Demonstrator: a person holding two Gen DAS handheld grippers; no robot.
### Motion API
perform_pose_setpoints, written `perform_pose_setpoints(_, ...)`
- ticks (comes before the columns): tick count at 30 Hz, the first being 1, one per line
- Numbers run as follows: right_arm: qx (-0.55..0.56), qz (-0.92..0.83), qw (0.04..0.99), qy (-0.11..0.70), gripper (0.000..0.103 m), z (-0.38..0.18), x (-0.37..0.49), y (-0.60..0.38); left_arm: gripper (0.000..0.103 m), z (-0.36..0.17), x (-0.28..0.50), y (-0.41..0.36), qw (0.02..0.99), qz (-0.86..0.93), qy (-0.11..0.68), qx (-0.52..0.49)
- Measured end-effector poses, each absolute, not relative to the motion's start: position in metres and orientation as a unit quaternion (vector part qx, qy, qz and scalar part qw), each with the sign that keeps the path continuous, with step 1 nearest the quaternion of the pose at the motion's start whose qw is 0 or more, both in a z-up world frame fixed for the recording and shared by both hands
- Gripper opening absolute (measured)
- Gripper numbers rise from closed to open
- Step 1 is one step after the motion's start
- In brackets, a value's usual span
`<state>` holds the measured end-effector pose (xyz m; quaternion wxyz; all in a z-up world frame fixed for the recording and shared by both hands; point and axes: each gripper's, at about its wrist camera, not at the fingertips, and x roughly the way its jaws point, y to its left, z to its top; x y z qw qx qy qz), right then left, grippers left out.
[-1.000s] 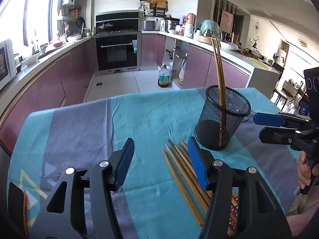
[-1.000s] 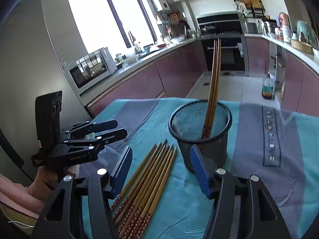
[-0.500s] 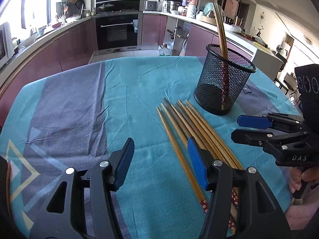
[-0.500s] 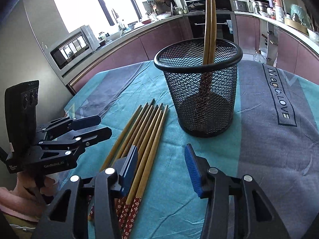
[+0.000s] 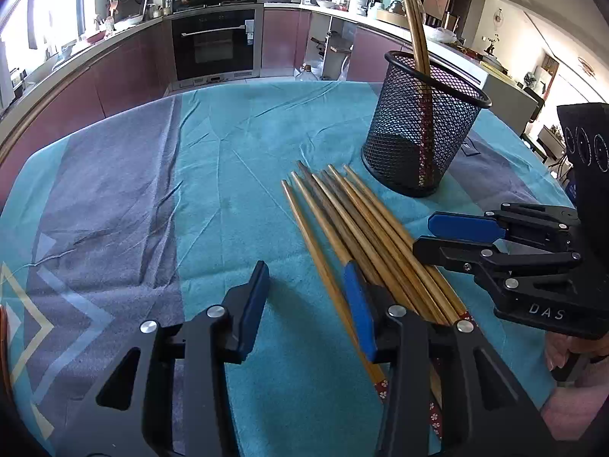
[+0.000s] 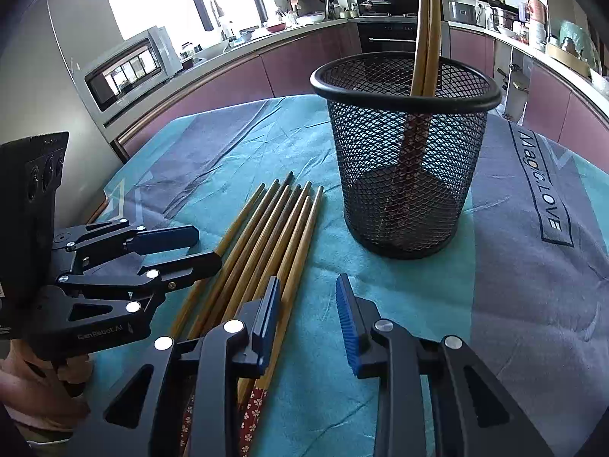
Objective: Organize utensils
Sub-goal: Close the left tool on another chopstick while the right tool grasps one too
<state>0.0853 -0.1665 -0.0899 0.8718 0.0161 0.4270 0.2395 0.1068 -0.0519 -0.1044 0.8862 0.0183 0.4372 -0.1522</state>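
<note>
Several wooden chopsticks point(image 5: 365, 224) point(image 6: 266, 236) lie side by side on the cloth, red patterned ends toward me. A black mesh cup point(image 5: 418, 133) point(image 6: 403, 175) stands just beyond them with two chopsticks point(image 5: 415, 30) point(image 6: 428, 19) upright inside. My left gripper point(image 5: 306, 304) point(image 6: 209, 249) is low over the bundle's left edge, jaws closing; the outermost stick lies beside its right pad, not pinched. My right gripper point(image 6: 308, 312) point(image 5: 424, 234) is over the bundle's other edge, jaws also closing, with the outermost stick beside its left pad.
A teal and grey cloth point(image 5: 152, 190) covers the table. Purple kitchen cabinets, an oven point(image 5: 215, 43) and a microwave point(image 6: 129, 68) stand beyond the table's far edge. A person's hand point(image 6: 45, 392) holds each gripper handle.
Both grippers have dropped closer to the lying chopsticks and tilted further down. Their jaws have narrowed. The chopsticks and the cup have not moved.
</note>
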Motion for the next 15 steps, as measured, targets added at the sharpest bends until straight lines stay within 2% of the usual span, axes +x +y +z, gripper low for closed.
perform_pose_setpoints(7,-0.013,0.226,0.877,0.425,0.019,-0.091,0.086,-0.161,0.025,-0.106,0.114,-0.052,0.883,-0.153,0.442,0.021)
perform_pose_setpoints(15,-0.020,0.220,0.877,0.426,0.020,-0.092,0.090,-0.158,0.025,-0.109,0.118,-0.052,0.883,-0.155,0.442,0.025)
